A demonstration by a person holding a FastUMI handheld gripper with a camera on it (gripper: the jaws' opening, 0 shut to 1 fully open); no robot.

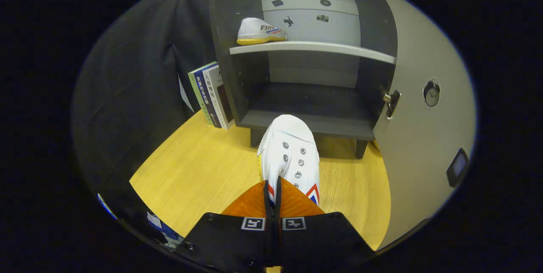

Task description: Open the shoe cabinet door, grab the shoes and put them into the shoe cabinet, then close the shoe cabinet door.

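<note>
Jaws nearly closed, clamped on the heel edge of a white shoe (289, 154), which is held above the wooden desk (199, 175) with its toe pointing at the open shoe cabinet (305, 73), just short of the cabinet's bottom compartment. Inside the cabinet, on the shelf (314, 47) above that compartment, a second white shoe (259, 31) with a yellow sole sits at the shelf's left end. The cabinet door (424, 107) stands swung open to the cabinet's right, and a few upright books (211, 95) lean against the cabinet's left outer wall.
</note>
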